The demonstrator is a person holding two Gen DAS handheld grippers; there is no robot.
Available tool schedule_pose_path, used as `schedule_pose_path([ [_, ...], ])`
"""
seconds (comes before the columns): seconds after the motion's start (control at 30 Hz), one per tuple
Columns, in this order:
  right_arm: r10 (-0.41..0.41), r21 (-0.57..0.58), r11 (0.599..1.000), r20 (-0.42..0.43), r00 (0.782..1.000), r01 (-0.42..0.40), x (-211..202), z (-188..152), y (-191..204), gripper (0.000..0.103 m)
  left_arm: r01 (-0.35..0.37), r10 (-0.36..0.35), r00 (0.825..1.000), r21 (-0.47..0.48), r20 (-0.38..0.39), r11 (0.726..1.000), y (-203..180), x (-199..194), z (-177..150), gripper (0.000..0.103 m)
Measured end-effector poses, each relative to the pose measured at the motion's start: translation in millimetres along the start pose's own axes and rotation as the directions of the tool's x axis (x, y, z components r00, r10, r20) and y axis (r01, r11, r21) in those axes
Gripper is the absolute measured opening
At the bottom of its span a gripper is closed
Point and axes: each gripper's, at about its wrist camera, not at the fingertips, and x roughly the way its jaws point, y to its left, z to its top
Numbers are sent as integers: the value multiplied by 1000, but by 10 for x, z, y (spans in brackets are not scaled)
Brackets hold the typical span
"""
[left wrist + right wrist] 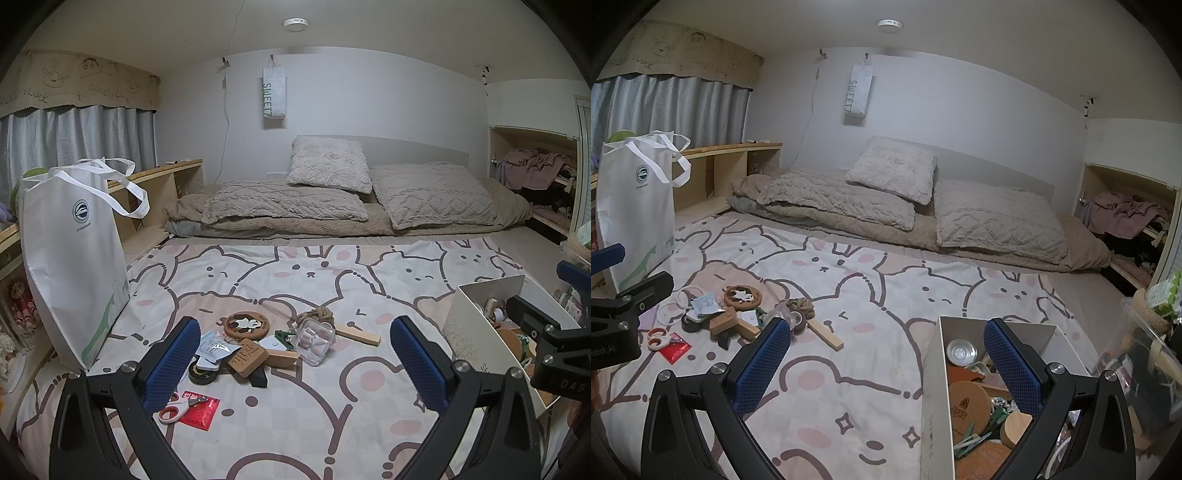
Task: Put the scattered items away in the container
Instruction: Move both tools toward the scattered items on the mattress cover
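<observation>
Small items lie in a heap on the cartoon-print bedspread (295,424): a round panda coaster (246,325), a clear plastic case (314,340), a wooden stick (357,334), a brown stamped block (247,356), orange-handled scissors (173,406) and a red packet (200,409). My left gripper (295,350) hovers open just short of the heap, nothing between its blue pads. The white box (932,398) stands at the right and holds cork coasters (967,406) and a metal lid (960,350). My right gripper (886,350) is open, its right finger over the box. The heap (738,317) lies to its left.
A white tote bag (74,258) stands at the left bed edge beside a low wooden shelf (155,184). Pillows (328,166) and folded blankets fill the far end. Clutter and a clear bin (1137,350) sit right of the box. Open bedspread lies between heap and box.
</observation>
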Motion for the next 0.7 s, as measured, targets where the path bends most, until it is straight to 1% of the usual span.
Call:
schedule_pose_path([
  [0.33,-2,2,1000,-1,1000,2,-3,18,7,103,-3,3,1000,-1,3,1000,64,3,-18,103],
  [0.7,-1,23,1000,-11,1000,2,65,13,-20,103,-8,8,1000,5,-6,1000,50,21,-34,103],
])
